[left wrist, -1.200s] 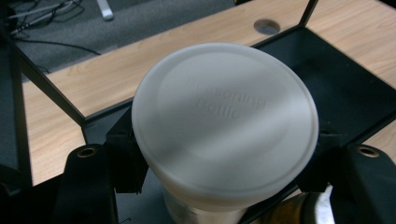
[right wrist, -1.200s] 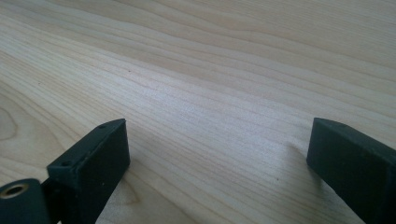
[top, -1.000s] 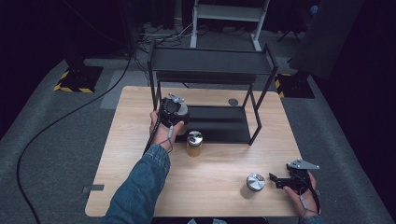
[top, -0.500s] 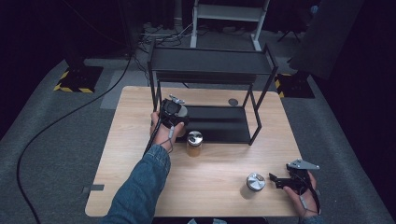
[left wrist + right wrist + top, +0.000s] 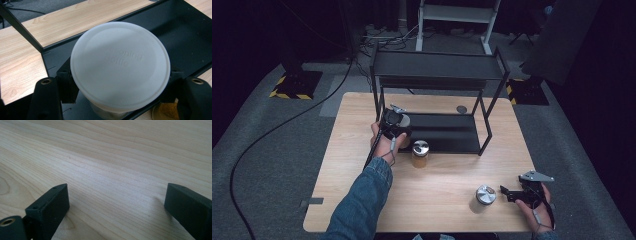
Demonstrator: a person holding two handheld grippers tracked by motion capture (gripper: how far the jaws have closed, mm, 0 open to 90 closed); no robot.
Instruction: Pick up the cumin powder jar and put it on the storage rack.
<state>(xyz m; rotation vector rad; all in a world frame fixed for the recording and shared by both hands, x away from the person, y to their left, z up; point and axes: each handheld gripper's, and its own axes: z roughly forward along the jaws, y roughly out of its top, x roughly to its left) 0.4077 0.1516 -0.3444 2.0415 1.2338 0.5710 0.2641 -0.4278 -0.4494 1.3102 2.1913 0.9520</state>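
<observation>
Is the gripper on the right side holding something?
No, the right gripper has its jaws standing wide apart over bare wooden table, with nothing between them.

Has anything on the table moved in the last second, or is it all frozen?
Nothing visibly changed. The left gripper stays clamped on the white-lidded seasoning bottle over the black rack's lower shelf. The right gripper rests open on the table, near the silver-lidded jar. The amber jar stands in front of the rack as before.
</observation>
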